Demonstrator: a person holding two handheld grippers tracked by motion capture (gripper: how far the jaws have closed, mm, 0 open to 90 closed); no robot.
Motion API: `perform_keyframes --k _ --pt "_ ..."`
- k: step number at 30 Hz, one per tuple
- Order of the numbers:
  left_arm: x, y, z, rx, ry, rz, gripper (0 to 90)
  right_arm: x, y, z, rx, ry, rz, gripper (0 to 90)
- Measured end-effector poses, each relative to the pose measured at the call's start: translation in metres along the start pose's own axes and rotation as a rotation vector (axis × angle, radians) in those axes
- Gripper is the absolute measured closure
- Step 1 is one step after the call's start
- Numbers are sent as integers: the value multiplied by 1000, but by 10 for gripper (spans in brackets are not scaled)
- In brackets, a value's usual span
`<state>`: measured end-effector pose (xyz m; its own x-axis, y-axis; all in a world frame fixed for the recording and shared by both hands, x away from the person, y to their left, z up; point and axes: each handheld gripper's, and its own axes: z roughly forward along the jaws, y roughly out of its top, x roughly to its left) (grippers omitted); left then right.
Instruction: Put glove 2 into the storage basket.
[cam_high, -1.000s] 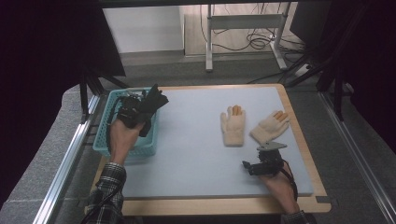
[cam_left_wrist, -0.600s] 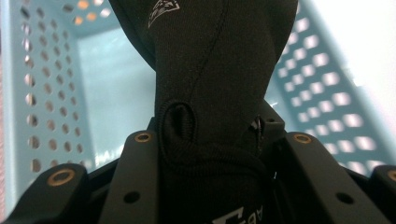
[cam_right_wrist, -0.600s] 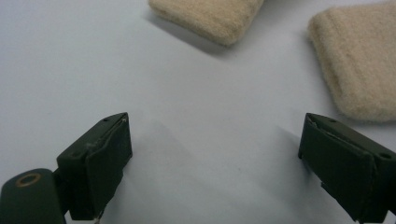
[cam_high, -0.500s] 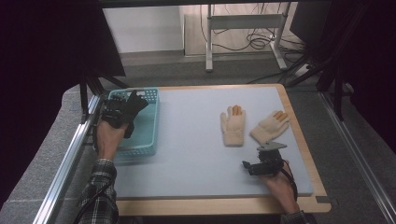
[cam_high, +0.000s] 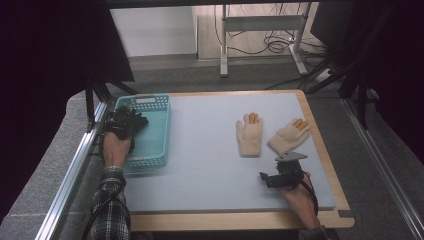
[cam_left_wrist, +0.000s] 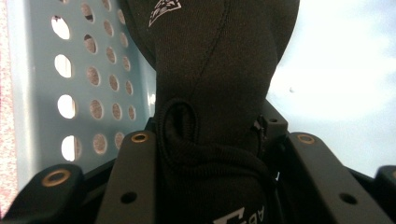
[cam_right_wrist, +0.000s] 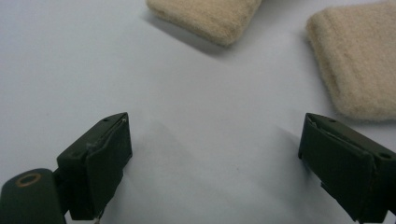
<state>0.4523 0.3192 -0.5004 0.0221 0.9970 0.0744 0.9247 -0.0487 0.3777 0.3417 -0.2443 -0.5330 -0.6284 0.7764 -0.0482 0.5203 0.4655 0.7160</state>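
Black glove (cam_left_wrist: 219, 84), white logo, stitched seam

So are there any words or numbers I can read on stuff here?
Black glove, held in the left tongs: a white logo at its top, cut off, not readable.
Same glove, bottom edge: white letters, cut off by the frame, not readable.
Teal basket, two beige gloves: no writing seen.
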Motion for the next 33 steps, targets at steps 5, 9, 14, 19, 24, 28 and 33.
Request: perform_keyframes --k 5,9,14,19,24,28,33 --pt "-1 2 7 32 26 25 475 0 0 0 -1 -1 2 91" --pt "-6 5 9 64 53 56 287 0 0 0 0 -2 1 90" --pt "-2 7 0 57 -2 46 128 0 0 0 -1 -1 2 90" --pt "4 4 -13 29 -57 34 91 0 0 0 0 -2 0 90" --pt "6 1 -19 31 -80 53 66 0 0 0 0 -3 -1 90" --pt "5 0 -23 22 -80 58 47 0 0 0 0 -4 -2 89" --pt "6 -2 -30 -8 -91 51 33 0 0 0 0 -4 -2 89"
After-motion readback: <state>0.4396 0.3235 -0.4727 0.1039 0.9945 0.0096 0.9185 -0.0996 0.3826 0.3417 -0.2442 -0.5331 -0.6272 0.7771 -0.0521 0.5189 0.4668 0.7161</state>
